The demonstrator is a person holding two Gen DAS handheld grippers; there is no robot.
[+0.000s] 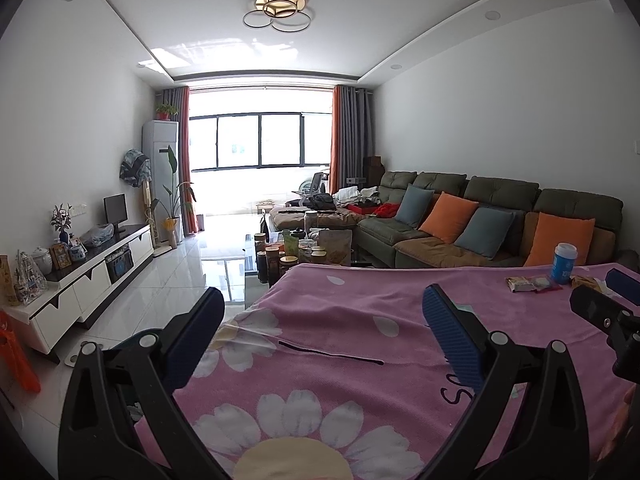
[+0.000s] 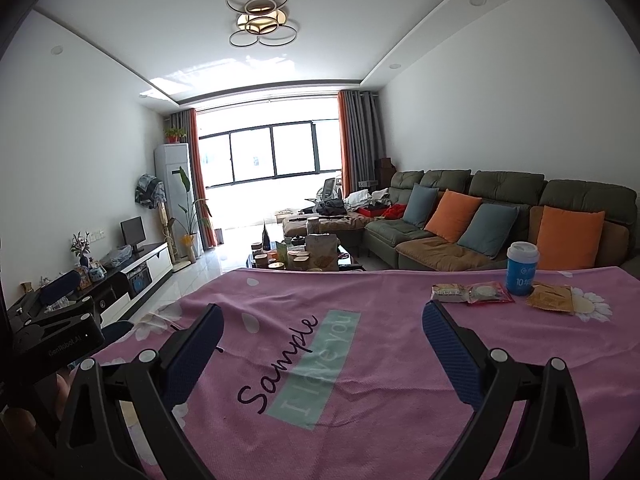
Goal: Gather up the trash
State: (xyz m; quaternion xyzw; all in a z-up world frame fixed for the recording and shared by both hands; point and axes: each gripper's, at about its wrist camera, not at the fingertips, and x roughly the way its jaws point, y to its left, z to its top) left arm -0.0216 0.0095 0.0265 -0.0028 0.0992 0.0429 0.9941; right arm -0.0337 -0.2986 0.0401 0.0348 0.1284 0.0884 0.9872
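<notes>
A pink flowered cloth (image 2: 360, 360) covers the table in both views. At its far right lie the trash items: a blue paper cup (image 2: 521, 269) standing upright, a pale snack wrapper (image 2: 450, 293), a red-edged wrapper (image 2: 490, 294) and a tan wrapper (image 2: 550, 298). The left wrist view shows the same cup (image 1: 563, 263) and wrappers (image 1: 530, 283) at far right. My left gripper (image 1: 320, 300) hangs open over the cloth's left part, holding nothing. Open and empty too, my right gripper (image 2: 322, 318) sits over the cloth's middle, short of and left of the wrappers.
Beyond the table stand a coffee table crowded with jars (image 2: 304, 258), a green sofa with orange and blue cushions (image 2: 480, 216), and a white TV cabinet (image 1: 92, 268) along the left wall. An orange bag (image 1: 16, 356) hangs at far left. The floor between is glossy tile.
</notes>
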